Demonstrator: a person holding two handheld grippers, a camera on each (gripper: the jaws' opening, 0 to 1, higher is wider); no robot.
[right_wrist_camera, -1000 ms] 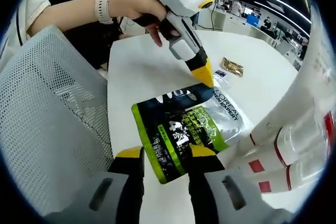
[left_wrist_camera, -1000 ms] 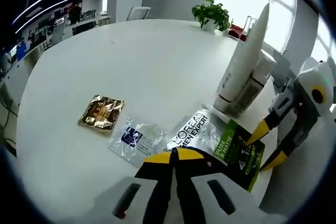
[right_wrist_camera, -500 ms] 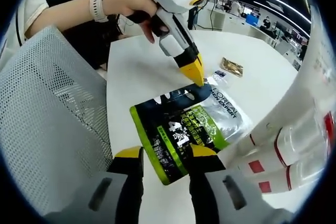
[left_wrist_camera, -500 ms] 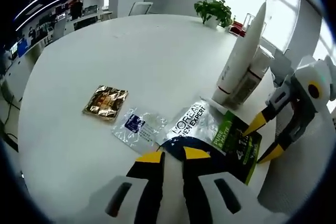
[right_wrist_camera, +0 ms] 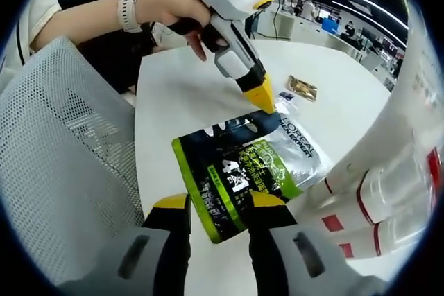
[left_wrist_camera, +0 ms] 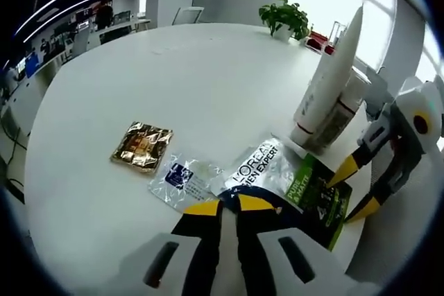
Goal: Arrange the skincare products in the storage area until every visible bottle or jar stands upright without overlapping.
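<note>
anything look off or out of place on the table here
Yes: three flat sachets lie on the table rather than standing: the green-and-black L'Oreal pouch, a small clear sachet and a gold sachet. The white tubes stand upright.

Glossy foil sachet (left_wrist_camera: 141,145), shiny plastic pouch (right_wrist_camera: 246,168), smooth matt table (left_wrist_camera: 173,81), seemingly plastic tubes (left_wrist_camera: 326,95)

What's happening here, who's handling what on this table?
A person holds a gripper in each hand over a round white table. Both grippers meet at a flat L'Oreal sachet: the right gripper has its jaws open at the green end, and the left gripper has its yellow tips close together at the dark end. Two white tubes stand upright beside the sachet. A gold sachet and a clear sachet lie flat further along.
</note>
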